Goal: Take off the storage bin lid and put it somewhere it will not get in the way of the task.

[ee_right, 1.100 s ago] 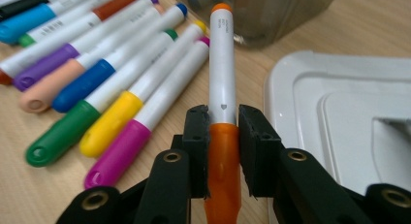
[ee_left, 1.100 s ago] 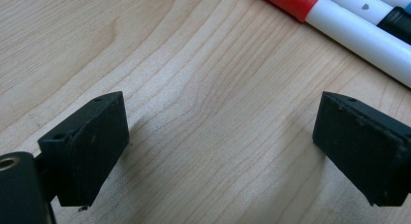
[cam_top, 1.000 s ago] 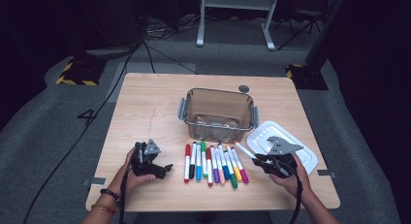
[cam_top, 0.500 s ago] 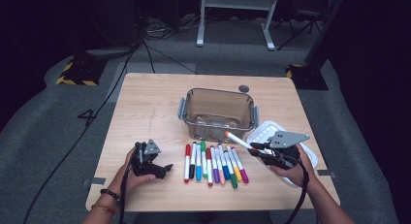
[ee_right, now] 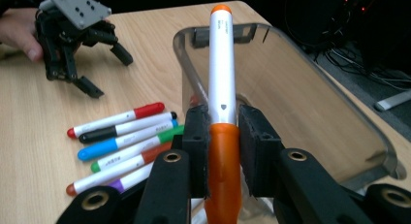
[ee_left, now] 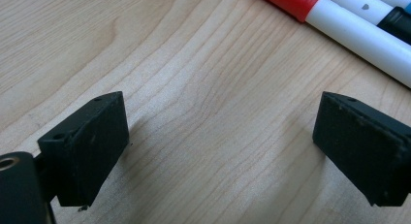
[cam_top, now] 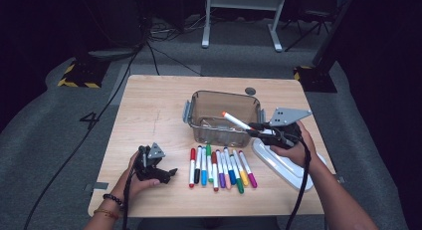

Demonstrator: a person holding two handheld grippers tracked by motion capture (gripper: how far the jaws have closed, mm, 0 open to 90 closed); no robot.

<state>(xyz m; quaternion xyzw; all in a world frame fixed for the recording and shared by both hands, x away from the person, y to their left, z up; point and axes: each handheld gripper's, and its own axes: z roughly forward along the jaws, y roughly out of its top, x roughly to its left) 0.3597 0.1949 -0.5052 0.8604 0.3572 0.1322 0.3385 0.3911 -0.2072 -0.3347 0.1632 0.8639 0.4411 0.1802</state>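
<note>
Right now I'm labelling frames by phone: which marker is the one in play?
Find the clear plastic box mid-table on the wooden table. At its right rim, the right gripper clamps the white marker with an orange cap. It alone is lifted; the others lie in a row.

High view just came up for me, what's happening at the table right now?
The right gripper is shut on an orange marker and holds it at the rim of the clear container, tip over the inside. The left gripper rests open on the table, holding nothing, beside the row of markers. The white lid lies under the right hand.
</note>
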